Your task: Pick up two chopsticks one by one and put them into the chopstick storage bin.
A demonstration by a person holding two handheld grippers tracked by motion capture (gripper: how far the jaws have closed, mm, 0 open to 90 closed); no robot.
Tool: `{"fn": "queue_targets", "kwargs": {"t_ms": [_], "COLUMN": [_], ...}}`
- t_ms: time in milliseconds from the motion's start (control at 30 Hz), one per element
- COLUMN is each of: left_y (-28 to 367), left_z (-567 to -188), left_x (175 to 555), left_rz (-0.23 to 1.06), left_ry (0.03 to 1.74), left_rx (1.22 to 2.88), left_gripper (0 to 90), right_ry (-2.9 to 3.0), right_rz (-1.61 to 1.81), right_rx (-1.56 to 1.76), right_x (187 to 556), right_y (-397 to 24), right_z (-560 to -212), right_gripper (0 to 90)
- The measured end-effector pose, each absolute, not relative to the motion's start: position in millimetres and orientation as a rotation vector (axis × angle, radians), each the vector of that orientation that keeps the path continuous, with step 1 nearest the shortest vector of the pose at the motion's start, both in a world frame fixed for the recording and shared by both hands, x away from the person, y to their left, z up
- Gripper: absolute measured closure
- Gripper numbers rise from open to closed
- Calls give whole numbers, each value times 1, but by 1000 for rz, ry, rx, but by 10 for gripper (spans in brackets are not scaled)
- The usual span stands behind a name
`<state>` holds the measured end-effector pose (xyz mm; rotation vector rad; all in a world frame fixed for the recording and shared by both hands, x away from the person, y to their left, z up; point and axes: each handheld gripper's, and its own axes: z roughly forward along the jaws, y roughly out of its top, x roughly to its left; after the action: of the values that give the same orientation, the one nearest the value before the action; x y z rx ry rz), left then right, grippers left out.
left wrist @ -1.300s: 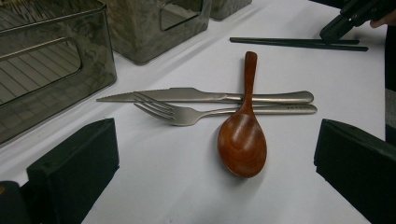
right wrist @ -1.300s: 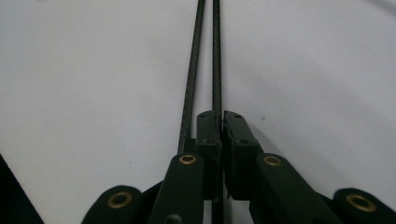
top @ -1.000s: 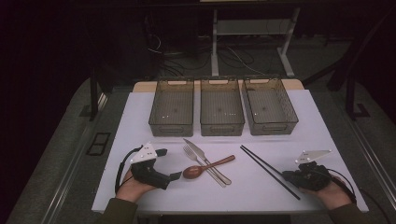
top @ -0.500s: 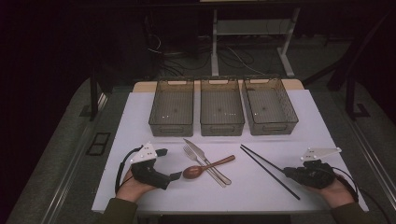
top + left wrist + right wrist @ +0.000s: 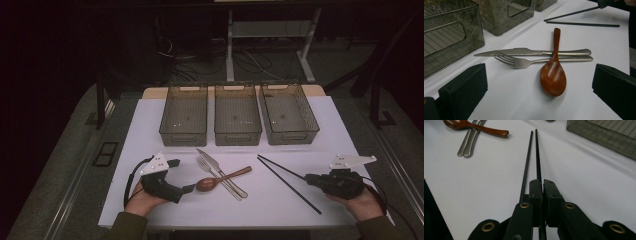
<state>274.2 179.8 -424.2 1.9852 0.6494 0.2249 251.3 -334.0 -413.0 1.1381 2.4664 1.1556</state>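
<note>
My right gripper [image 5: 541,187] is clenched on 1 of the 2 black chopsticks [image 5: 289,175], which lie at the near right of the white table [image 5: 150,125], side by side and running away to the left. The held chopstick [image 5: 537,157] sits between my pads; the other chopstick [image 5: 526,165] lies just left of them, untouched. I judge it light, stiff, thin and slick, so it could swivel in a grip this close to its near end; a hold nearer its middle would steady it. My left gripper [image 5: 539,100] stands released at the near left, jaws wide, nothing between them. Just beyond it the wooden spoon [image 5: 553,75] lies across the fork [image 5: 524,62] and knife [image 5: 524,51]. Farthest, 3 smoky plastic bins [image 5: 238,136] stand in a row, all bare inside.
</note>
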Motion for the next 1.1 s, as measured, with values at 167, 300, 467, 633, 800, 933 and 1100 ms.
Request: {"fn": "queue_targets", "kwargs": {"t_ms": [167,300,467,633,800,933,1100], "left_y": [179,179,178,176,175,172,173], "left_z": [-424,-424,-425,-425,-427,-431,-430], "left_x": [274,274,274,275,277,280,280], "left_rz": [224,224,222,225,232,218,202], "left_ry": [647,649,645,639,635,637,653], "left_rx": [1979,1978,1979,1990,1993,1996,1986], "left_gripper": [0,0,0,0,0,0,0], "right_ry": [2450,2430,2418,2410,2406,2402,2401], "right_rz": [1196,1226,1271,1292,1317,1338,1361], "right_rx": [1113,1109,1099,1078,1061,1039,1020], "right_x": [251,253,254,258,262,267,271], "right_y": [-335,-336,-336,-334,-328,-324,-319], "right_z": [-408,-404,-398,-394,-388,-384,-380], "right_gripper": [845,845,845,845,845,845,845]}}
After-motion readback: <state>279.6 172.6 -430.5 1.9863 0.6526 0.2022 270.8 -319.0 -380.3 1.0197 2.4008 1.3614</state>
